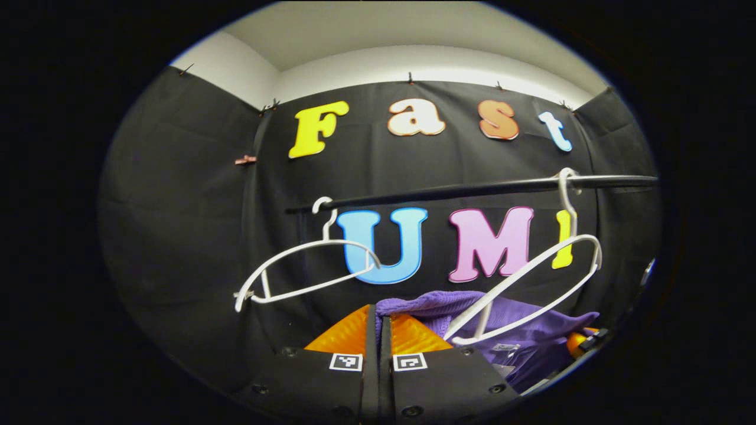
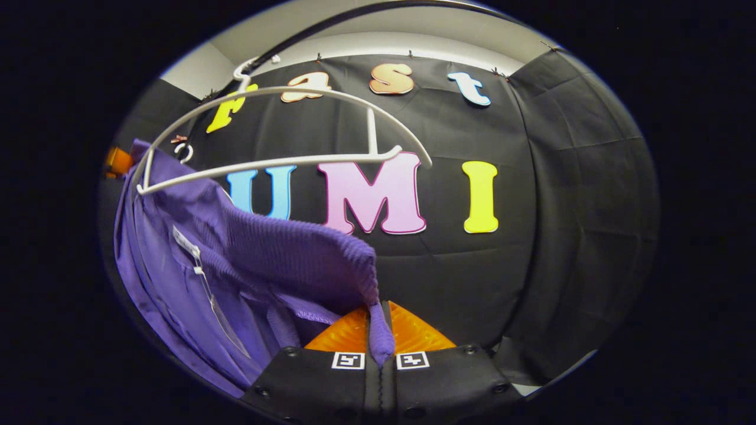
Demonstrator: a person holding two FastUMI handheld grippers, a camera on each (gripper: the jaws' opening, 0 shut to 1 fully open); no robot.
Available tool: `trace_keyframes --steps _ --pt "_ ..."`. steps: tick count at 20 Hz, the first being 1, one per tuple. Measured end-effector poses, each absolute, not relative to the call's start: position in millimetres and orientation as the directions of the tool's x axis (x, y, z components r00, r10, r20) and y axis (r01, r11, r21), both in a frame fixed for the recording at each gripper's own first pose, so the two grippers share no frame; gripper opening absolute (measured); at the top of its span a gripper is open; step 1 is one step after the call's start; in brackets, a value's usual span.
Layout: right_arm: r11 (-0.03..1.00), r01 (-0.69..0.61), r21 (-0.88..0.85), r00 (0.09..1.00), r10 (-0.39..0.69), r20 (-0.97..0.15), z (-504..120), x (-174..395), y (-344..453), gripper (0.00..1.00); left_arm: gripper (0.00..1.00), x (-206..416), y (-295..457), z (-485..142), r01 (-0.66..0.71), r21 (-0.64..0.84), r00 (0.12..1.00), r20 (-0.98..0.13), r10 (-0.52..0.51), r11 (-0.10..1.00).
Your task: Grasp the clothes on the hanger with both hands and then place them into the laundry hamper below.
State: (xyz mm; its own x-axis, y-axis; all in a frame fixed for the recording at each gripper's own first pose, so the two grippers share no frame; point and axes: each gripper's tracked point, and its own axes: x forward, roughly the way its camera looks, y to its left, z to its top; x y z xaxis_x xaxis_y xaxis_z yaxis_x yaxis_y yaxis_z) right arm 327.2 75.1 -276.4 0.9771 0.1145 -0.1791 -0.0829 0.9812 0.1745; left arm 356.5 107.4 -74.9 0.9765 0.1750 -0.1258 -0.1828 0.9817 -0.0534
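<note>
The purple top point(image 2: 248, 260) looks soft, light and floppy, hanging just under the white hanger point(image 2: 277, 127). The right claw point(image 2: 381, 330) is clamped on its ribbed edge, a good place to hold. The left claw point(image 1: 378, 333) is together, beside the top and pinching nothing I can see.

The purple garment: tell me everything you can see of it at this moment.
The purple garment looks like a ribbed knit top with a smoother, thinner layer and a pale tag inside. It is off the white hanger, which swings bare above it. The right gripper pinches one edge between closed fingers. In the left gripper view it bunches low, beside the left gripper, whose fingers look closed.
</note>
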Motion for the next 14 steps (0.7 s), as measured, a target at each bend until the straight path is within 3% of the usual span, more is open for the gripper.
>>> trace_keyframes --steps 6,14 --pt "0.977 -0.091 0.194 0.978 0.124 -0.168 -245.2 311.1 80.3 0.05 0.05 332.5 89.2 -117.8 -0.126 -0.06 0.975 -0.189 0.112 0.99" --pt "0.944 -0.251 0.214 0.941 0.29 -0.177 -213.0 271.2 131.9 0.05 0.05 306.7 11.7 -148.8 0.059 -0.173 0.962 -0.253 -0.102 0.983"
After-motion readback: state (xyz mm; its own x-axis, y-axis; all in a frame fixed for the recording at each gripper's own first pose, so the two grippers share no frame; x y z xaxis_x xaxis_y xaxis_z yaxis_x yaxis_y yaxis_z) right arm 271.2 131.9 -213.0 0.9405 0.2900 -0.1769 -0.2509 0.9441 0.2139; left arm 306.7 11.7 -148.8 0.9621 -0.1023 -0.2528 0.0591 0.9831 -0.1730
